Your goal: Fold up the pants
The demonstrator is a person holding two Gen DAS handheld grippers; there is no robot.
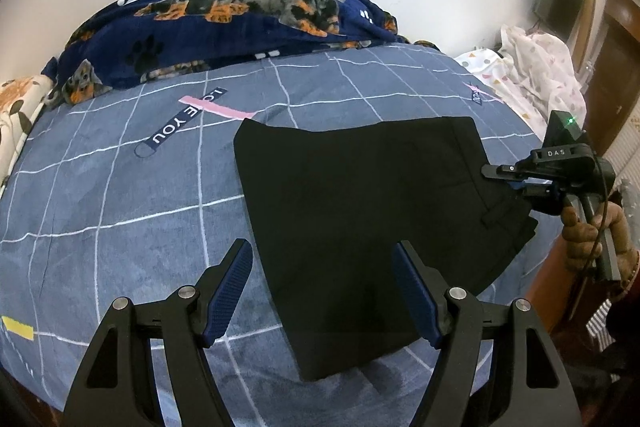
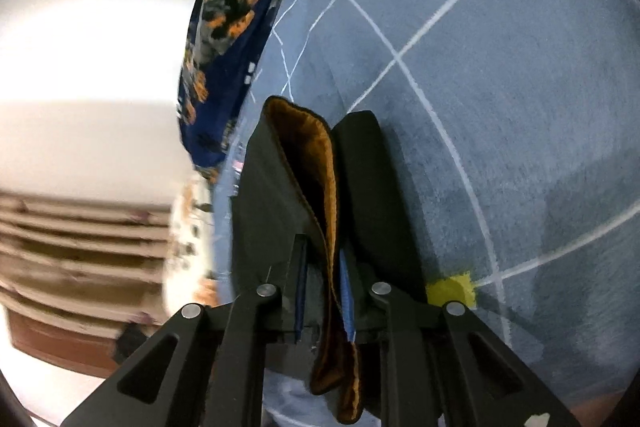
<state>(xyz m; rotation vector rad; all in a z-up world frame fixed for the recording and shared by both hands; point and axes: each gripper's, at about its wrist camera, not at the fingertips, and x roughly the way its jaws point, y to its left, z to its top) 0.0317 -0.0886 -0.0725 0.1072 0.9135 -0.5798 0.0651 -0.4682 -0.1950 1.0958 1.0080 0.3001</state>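
Observation:
Black pants [image 1: 360, 211] lie folded into a flat block on the blue-grey checked bedsheet [image 1: 120, 187]. My left gripper [image 1: 323, 249] hovers over their near edge, jaws wide apart with nothing between the blue pads. At the right side of the pants my right gripper [image 1: 504, 179], held by a hand [image 1: 592, 227], pinches the waistband end. In the right wrist view that gripper [image 2: 322, 251] is shut on the black cloth [image 2: 280, 195], whose orange-brown lining [image 2: 316, 167] stands up between the pads.
A navy dog-print blanket [image 1: 240, 19] is bunched along the far side of the bed by the white wall. A white patterned cloth [image 1: 536, 67] lies at the far right. Yellow tape marks [image 2: 450, 289] sit on the sheet. The bed's edge runs just below my left gripper.

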